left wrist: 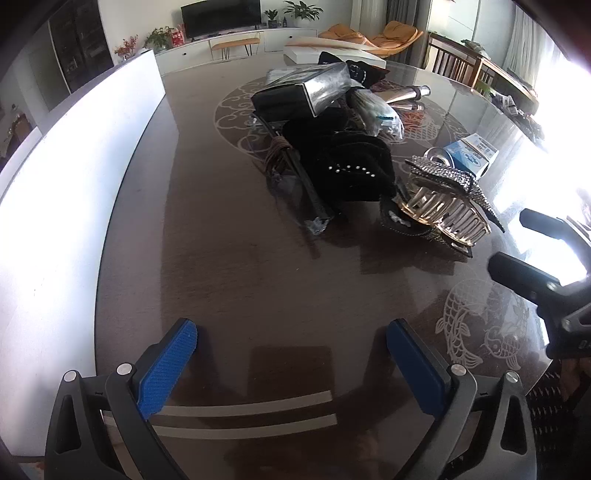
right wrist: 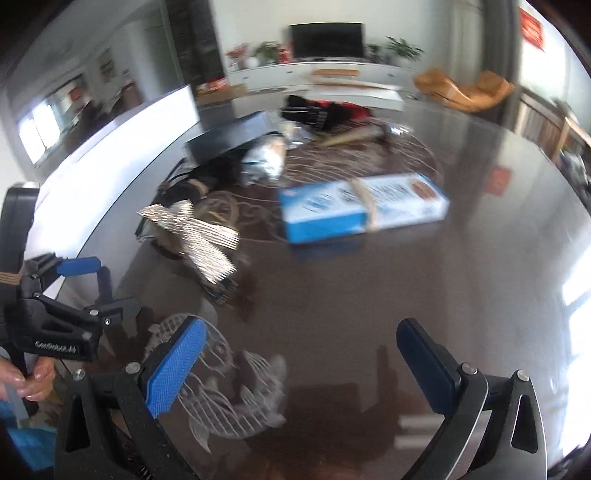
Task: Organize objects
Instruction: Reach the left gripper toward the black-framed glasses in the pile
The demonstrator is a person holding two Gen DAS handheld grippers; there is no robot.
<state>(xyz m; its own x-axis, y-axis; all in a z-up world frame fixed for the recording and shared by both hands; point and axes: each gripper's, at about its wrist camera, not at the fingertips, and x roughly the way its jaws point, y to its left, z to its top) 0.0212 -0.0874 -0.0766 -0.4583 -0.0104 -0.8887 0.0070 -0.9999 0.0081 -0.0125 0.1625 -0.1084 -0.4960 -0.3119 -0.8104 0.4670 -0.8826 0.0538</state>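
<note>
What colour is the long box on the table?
Blue and white box; right wrist view shows it best.

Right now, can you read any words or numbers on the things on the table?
"GenRobot.AI", roughly, blurred: white letters on the black left tongs.
Long blue-and-white cardboard box: print too blurred to read.
Small blue-and-white carton: print too small to read.
Red wall sign: too blurred to read.

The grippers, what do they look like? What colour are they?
Both look alike. The left gripper has a black frame with triangular cut-outs, silver round bolts and two flat fingers with blue ribbed pads. The right gripper is built the same. Seen from the right wrist, the left one's black body carries small white lettering, too blurred to read. No cables or sleeves show.
</note>
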